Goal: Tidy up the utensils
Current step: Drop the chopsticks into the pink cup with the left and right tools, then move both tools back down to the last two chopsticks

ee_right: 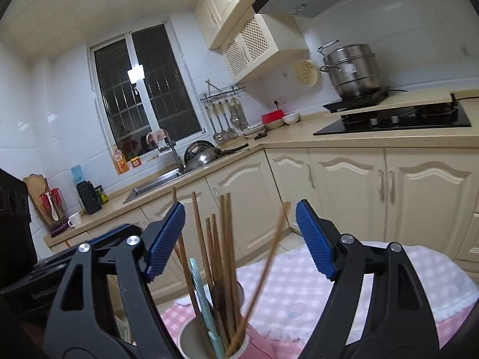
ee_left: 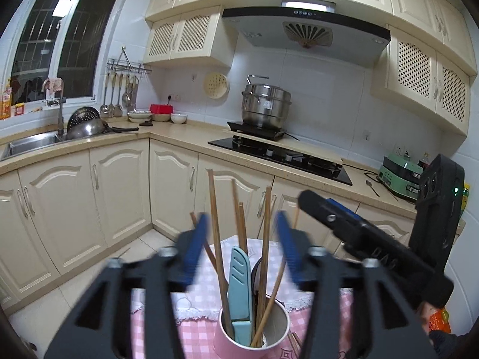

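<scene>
A pink cup (ee_left: 223, 345) stands on a pink checked tablecloth (ee_left: 194, 338) and holds several wooden chopsticks (ee_left: 216, 233) and a light blue knife in its sheath (ee_left: 239, 290). My left gripper (ee_left: 242, 239) is open, with its blue pads on either side of the utensils above the cup. My right gripper (ee_right: 239, 239) is open too, around the same chopsticks (ee_right: 224, 239) and cup (ee_right: 187, 341). One chopstick (ee_right: 266, 272) looks blurred and leans right. The right gripper's body (ee_left: 374, 245) shows in the left wrist view. A loose chopstick (ee_left: 295, 342) lies by the cup.
Cream kitchen cabinets (ee_left: 119, 185) run behind the table. A sink (ee_left: 30, 143) with pans is at the left, and a hob (ee_left: 278, 152) with a steel pot (ee_left: 266, 106) at the right. A green appliance (ee_left: 401, 176) sits on the counter.
</scene>
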A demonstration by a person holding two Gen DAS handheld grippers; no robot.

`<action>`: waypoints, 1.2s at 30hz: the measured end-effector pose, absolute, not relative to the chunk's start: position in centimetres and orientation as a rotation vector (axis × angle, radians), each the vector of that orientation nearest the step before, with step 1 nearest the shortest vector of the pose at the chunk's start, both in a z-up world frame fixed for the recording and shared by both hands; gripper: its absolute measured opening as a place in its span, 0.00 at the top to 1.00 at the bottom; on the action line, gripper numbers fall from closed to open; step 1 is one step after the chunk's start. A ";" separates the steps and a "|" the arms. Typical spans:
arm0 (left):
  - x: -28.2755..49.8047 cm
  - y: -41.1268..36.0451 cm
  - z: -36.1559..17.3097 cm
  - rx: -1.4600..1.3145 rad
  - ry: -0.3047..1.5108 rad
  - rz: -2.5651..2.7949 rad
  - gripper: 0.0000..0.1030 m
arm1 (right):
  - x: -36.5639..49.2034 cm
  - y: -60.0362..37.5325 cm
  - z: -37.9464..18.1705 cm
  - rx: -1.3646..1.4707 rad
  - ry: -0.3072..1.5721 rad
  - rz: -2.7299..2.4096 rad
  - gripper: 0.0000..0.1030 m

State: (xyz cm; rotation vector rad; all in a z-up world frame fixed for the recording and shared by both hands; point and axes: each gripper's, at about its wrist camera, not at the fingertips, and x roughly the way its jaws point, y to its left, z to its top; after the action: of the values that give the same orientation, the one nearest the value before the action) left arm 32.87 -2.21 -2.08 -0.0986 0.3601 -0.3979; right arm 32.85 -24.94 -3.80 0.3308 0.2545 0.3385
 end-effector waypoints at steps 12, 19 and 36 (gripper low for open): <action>28.7 -3.2 -1.5 -0.020 0.365 -0.306 0.05 | 30.4 -28.6 -3.0 0.325 0.401 0.253 0.06; 27.1 -3.4 -1.8 -0.025 0.389 -0.307 0.05 | 29.4 -29.4 -3.2 0.288 0.512 0.212 0.06; 25.2 -5.2 -5.3 0.001 0.519 -0.320 0.05 | 27.6 -29.9 -8.0 0.252 0.761 0.176 0.06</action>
State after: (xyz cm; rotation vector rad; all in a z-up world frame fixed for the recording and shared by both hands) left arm 25.20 -5.16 -5.34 0.0007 0.5189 -0.3200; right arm 27.56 -29.88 -7.97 0.2523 0.7607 0.1761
